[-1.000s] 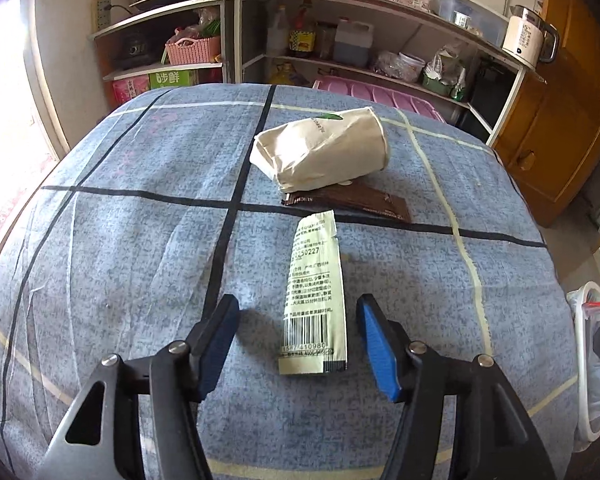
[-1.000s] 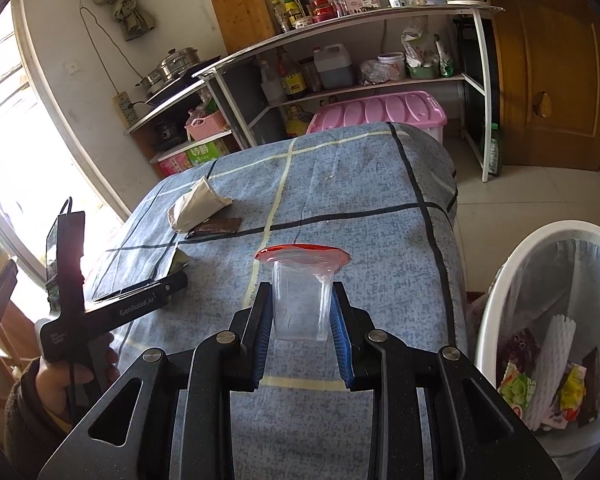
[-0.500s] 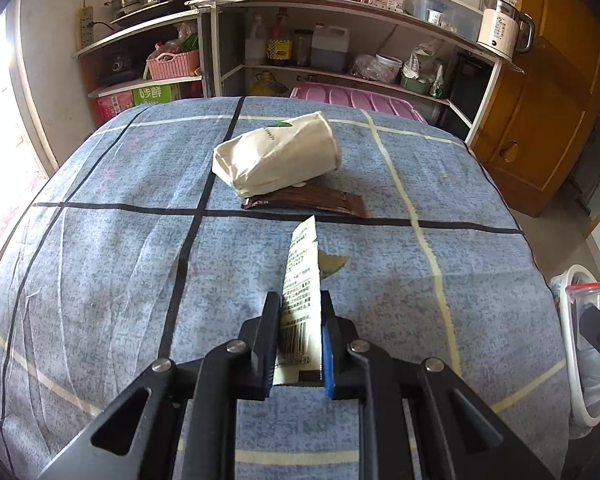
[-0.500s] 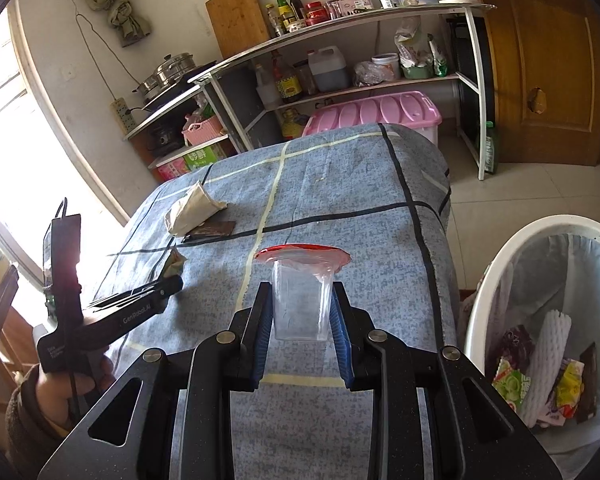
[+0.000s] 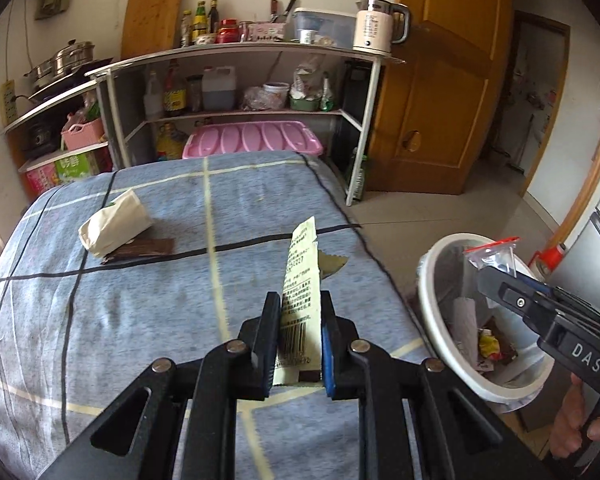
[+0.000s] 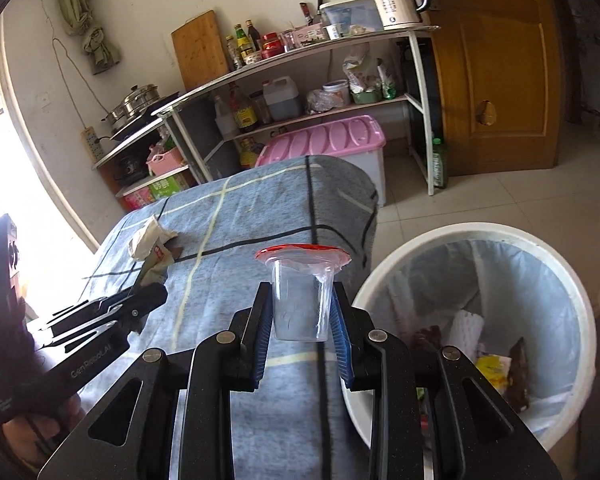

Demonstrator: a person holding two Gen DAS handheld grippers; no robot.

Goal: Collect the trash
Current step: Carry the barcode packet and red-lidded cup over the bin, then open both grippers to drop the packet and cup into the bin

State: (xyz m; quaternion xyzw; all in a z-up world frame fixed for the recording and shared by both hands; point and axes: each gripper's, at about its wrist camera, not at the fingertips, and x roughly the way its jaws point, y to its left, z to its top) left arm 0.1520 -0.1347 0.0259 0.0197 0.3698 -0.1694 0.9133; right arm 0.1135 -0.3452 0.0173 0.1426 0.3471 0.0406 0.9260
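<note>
The left tool (image 5: 300, 350) pinches a light, floppy cream printed sachet (image 5: 300, 280) at its barcode end; the right tool (image 6: 302, 330) clamps a thin, crushable clear plastic cup (image 6: 300, 300).

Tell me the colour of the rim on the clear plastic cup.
Red, on the clear plastic cup; clearest in the right wrist view.

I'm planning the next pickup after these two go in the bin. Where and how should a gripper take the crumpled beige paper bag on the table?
Grip the beige paper bag across its bulging middle, coming from above with the jaws spanning its short width. It lies on its side over the dark brown wrapper, so a high pinch should lift the bag alone.
</note>
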